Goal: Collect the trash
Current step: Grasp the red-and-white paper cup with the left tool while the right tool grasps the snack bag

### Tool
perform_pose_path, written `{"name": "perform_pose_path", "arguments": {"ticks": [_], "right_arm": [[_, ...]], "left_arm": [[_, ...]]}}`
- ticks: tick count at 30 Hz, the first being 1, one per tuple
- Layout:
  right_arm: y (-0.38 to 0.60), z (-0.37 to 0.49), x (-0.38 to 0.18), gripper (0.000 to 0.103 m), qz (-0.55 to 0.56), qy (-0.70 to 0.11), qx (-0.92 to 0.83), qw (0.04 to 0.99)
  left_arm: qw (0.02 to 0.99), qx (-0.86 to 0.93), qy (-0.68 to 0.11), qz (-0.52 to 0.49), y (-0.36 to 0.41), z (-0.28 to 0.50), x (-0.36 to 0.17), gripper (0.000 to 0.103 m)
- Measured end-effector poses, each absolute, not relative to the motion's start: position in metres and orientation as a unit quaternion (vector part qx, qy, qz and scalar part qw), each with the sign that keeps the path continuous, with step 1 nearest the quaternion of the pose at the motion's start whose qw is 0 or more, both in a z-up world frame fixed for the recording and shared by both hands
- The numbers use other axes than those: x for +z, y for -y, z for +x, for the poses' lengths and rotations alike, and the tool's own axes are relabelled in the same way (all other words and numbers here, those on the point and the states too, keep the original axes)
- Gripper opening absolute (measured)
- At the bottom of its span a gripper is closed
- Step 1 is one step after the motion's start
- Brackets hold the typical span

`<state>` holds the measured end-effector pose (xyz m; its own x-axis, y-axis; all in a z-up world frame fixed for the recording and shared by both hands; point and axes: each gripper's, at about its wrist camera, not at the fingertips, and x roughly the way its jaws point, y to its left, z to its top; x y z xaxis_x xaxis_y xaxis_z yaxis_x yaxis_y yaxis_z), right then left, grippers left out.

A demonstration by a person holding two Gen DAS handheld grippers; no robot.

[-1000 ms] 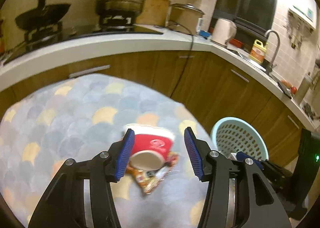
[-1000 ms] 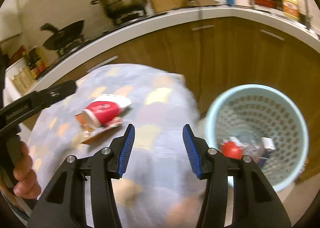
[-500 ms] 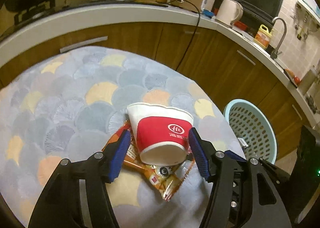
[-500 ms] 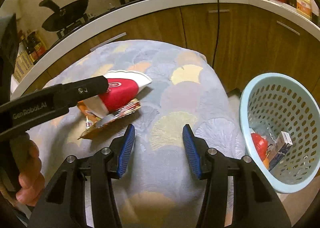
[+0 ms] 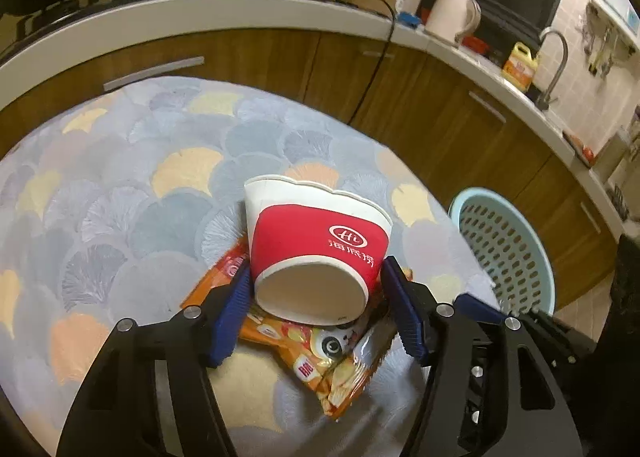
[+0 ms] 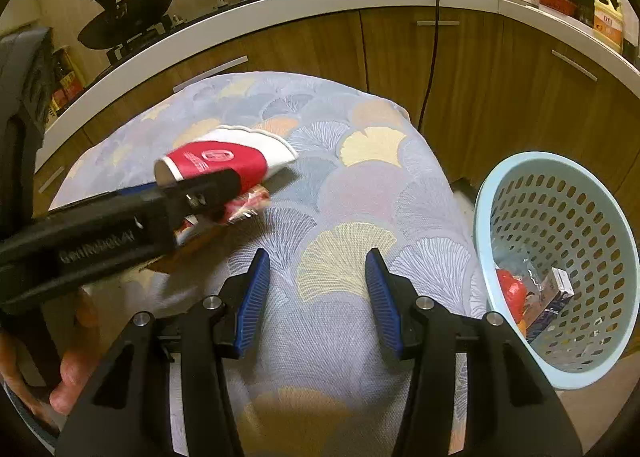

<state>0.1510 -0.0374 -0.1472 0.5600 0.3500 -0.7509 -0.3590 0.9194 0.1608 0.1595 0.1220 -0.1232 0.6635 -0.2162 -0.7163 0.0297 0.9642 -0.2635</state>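
1. A red-and-white paper cup (image 5: 318, 247) lies on its side on a fan-patterned rug (image 5: 168, 201) on a kitchen floor, base toward the left wrist camera, rim away.

2. The cup rests on an orange snack wrapper (image 5: 332, 365), which spreads flat on the rug beneath and in front of the cup's base.

3. The left gripper (image 5: 316, 299) straddles the cup's base, one blue pad (image 5: 232, 307) at each flank. The jaws stand apart. The pads sit right at the cup wall, though whether they press on it cannot be told.

4. From the right wrist view, the left gripper (image 6: 200, 193) reaches in from the left of the cup (image 6: 228, 163), and the wrapper (image 6: 244, 205) peeks out just below the cup.

5. The right gripper (image 6: 318, 293) hovers over bare rug (image 6: 360, 185), well apart from the cup, its jaws wide apart and holding nothing.

6. A pale blue perforated basket (image 6: 560, 269) stands off the rug's edge, right of the cup, holding a red item (image 6: 510, 291) and a small carton (image 6: 558, 293). The basket (image 5: 504, 245) also shows in the left wrist view, to the right of the cup.

7. Beyond the cup, wooden cabinets (image 5: 400, 97) run under a white countertop (image 5: 240, 11), where a pale kettle (image 5: 452, 15) sits. A black cord (image 6: 434, 53) hangs down the cabinet front.
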Motion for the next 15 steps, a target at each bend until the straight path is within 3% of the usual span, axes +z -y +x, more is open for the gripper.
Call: {"name": "perform_pose_path", "arguments": {"ticks": [6, 8, 9, 10, 15], "right_arm": [[0.029, 0.147, -0.13, 0.046, 0.009, -0.405, 0.235, 0.884], [0.019, 0.145, -0.123, 0.058, 0.006, -0.399, 0.25, 0.882], [0.011, 0.144, -0.117, 0.073, 0.003, -0.392, 0.259, 0.883], [0.006, 0.142, -0.114, 0.08, 0.002, -0.385, 0.264, 0.884], [-0.02, 0.151, -0.111, 0.093, -0.011, -0.385, 0.269, 0.883]], "left_arm": [[0.926, -0.055, -0.352, -0.124, -0.139, 0.137, -0.09, 0.061], [0.933, -0.039, -0.336, -0.125, -0.151, 0.128, -0.079, 0.061], [0.936, -0.028, -0.329, -0.126, -0.159, 0.124, -0.076, 0.061], [0.938, -0.019, -0.324, -0.126, -0.164, 0.122, -0.074, 0.061], [0.943, 0.028, -0.297, -0.151, -0.204, 0.107, -0.074, 0.061]]}}
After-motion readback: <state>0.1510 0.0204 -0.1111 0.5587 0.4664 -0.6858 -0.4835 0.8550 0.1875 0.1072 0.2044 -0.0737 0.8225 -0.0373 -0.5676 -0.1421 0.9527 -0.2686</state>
